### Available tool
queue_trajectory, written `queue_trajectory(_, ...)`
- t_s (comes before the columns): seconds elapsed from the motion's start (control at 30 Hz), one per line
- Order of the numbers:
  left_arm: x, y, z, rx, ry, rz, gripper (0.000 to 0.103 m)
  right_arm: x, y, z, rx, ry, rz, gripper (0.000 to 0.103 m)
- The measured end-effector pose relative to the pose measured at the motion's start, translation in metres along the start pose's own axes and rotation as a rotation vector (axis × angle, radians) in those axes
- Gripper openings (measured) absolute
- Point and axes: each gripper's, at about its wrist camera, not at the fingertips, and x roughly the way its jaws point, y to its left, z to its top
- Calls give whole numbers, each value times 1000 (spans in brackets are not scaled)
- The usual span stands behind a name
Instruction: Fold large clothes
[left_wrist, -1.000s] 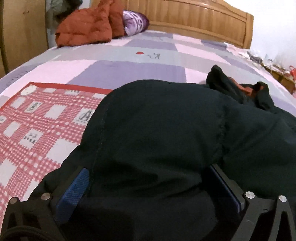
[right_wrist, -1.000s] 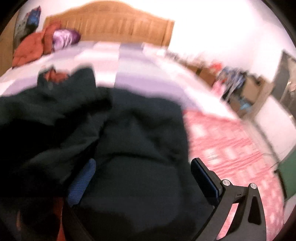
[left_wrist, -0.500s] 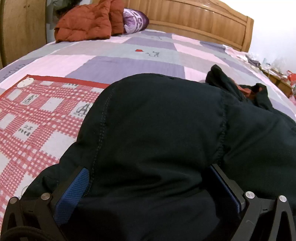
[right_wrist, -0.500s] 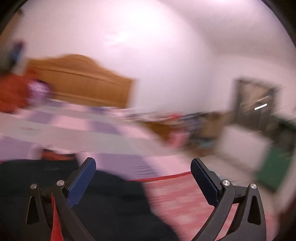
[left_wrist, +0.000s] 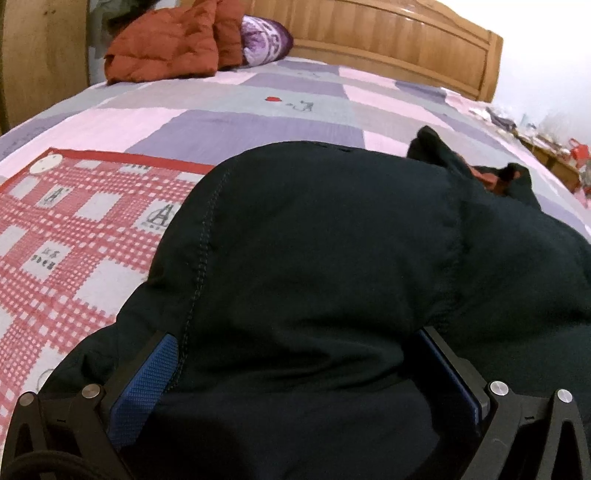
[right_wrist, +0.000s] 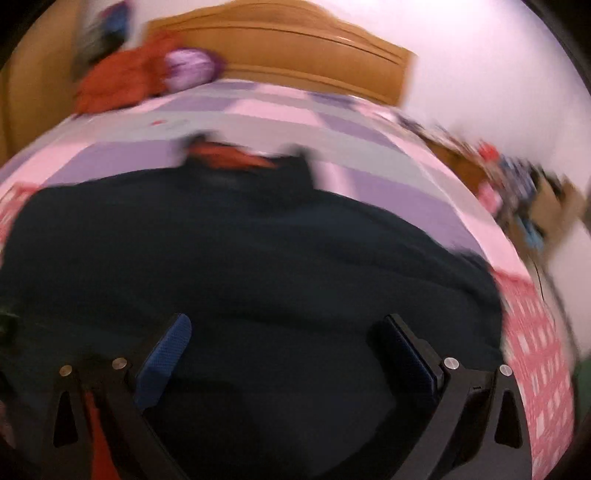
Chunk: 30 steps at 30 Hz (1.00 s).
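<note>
Bulky dark navy padded jacket (left_wrist: 332, 258) lies on the patchwork bed (left_wrist: 258, 122), collar at 12 o'clock; left gripper (left_wrist: 295, 373) spread with fabric bunched between its jaws, right gripper (right_wrist: 284, 354) spread just above it.

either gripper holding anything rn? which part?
Neither visibly clamps. The left hand-held gripper stands open with the dark jacket bulging between its fingers; the right hand-held gripper is open above it.

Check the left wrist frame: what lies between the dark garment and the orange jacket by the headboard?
In the left wrist view, only bedcover: the purple, pink and grey patchwork quilt runs bare from the dark garment to the orange jacket.
</note>
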Motion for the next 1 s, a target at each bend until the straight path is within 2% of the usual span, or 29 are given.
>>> queue_trajectory(0.03,0,0,1,2,-1,6,103,6,-13,-2,19,23,-48,103)
queue_trajectory(0.1,0,0,3,3,1,5,103,18,-46,-20,154,53,92,103)
queue_trajectory(0.23,0,-1,7,8,22,10,103,15,-29,-27,68,-11,4,103)
queue_trajectory(0.37,-14,-17,27,78,49,51,103,21,-42,-30,106,2,57,103)
queue_trajectory(0.47,-32,-45,50,119,-17,-59,103,21,-44,-33,120,6,78,103)
queue_trajectory(0.53,-25,-70,62,192,-20,-95,103,29,-42,-33,121,6,80,103)
queue_trajectory(0.57,-7,-87,68,261,17,-78,103,29,-42,-34,125,6,85,103)
queue_trajectory(0.63,23,-99,73,361,67,-8,103,31,-44,-34,137,8,102,103)
queue_trajectory(0.67,40,-93,77,393,81,26,103,32,-45,-34,144,9,112,103)
queue_trajectory(0.7,49,-82,81,378,84,49,103,32,-46,-35,149,9,120,103)
queue_trajectory(0.77,66,-34,94,267,97,158,103,34,-46,-34,154,9,130,103)
queue_trajectory(0.8,73,0,96,172,123,168,103,34,-47,-34,158,9,136,103)
queue_trajectory(0.83,77,16,95,123,144,162,103,35,-46,-34,160,8,140,103)
queue_trajectory(0.87,82,37,89,80,173,127,103,36,-46,-34,160,8,144,103)
queue_trajectory(0.9,83,39,85,88,170,121,103,36,-46,-34,160,8,149,103)
queue_trajectory(0.93,81,36,80,126,143,141,103,36,-47,-34,160,9,151,103)
queue_trajectory(1.0,82,33,75,139,110,165,103,37,-47,-34,163,10,155,103)
